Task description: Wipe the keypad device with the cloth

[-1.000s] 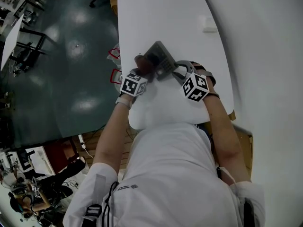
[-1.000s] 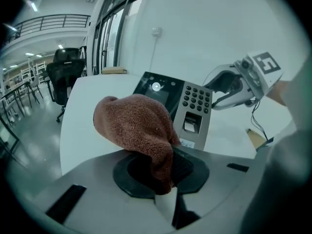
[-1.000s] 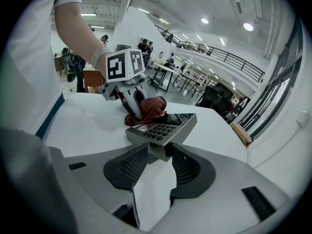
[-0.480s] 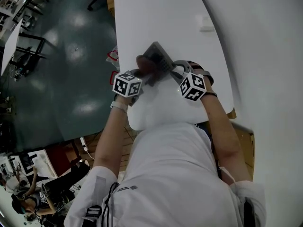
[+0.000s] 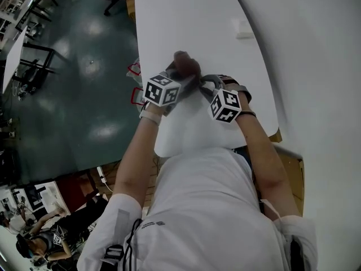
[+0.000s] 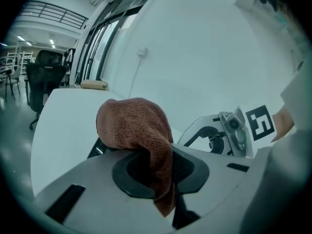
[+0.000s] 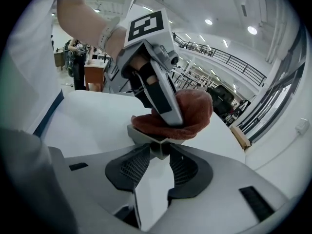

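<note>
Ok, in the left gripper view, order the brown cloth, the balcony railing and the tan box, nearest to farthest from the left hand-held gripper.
1. Brown cloth: pinched in the left hand-held gripper's jaws.
2. Tan box: at the table's far end, left.
3. Balcony railing: high across the hall, top left.

cloth on keypad device, table beneath

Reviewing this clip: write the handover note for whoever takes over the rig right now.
Left gripper: shut on the brown cloth.
Right gripper: its jaws have just been closing and now clamp one corner of the keypad device, over the white table.
Done: the cloth lies on the device.
Left: wipe across its face; how much is already wiped cannot be told.
</note>
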Available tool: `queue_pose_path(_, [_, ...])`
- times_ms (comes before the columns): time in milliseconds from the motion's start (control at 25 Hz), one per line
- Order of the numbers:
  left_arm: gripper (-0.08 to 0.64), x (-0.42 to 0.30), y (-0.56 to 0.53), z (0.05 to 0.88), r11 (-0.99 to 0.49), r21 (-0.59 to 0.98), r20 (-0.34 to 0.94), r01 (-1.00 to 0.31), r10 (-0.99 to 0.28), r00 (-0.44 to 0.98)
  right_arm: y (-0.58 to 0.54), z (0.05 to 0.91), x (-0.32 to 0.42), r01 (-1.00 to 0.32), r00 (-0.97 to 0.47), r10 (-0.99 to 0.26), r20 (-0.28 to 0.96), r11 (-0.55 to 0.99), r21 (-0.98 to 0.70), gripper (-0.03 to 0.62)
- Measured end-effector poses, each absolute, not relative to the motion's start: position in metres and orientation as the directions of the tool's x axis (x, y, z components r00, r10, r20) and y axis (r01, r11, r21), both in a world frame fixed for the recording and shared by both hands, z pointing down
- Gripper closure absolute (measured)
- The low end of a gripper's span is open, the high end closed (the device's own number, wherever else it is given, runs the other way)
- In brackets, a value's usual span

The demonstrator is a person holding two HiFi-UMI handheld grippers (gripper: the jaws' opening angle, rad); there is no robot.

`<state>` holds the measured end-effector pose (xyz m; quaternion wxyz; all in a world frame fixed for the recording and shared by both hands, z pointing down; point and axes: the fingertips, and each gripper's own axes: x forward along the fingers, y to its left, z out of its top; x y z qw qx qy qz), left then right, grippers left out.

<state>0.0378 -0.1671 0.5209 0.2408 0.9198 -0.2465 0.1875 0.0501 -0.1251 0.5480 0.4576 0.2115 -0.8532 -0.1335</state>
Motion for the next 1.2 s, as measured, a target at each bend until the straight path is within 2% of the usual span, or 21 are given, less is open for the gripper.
queue_pose_path(240, [0.508,0.037,-0.167,0.525,-0.724,0.429,0.393,-0.539,-0.388,0.834,-0.125,0.548,0.052,-0.231,-0.485,-0.486,0.727,0.873,0.43,0.459])
queue_pose_path(520, [0.508,0.026,-0.168,0.534,-0.691,0.475,0.378,-0.545,-0.399,0.835,-0.125,0.547,0.05,-0.251,-0.483,-0.492,0.724,0.87,0.425,0.459])
queue_pose_path(1200, [0.508,-0.009,-0.16,0.574,-0.617,0.505,0.425,-0.603,-0.43,0.796,-0.125,0.548,0.051,-0.265,-0.495,-0.486,0.72,0.874,0.408,0.459])
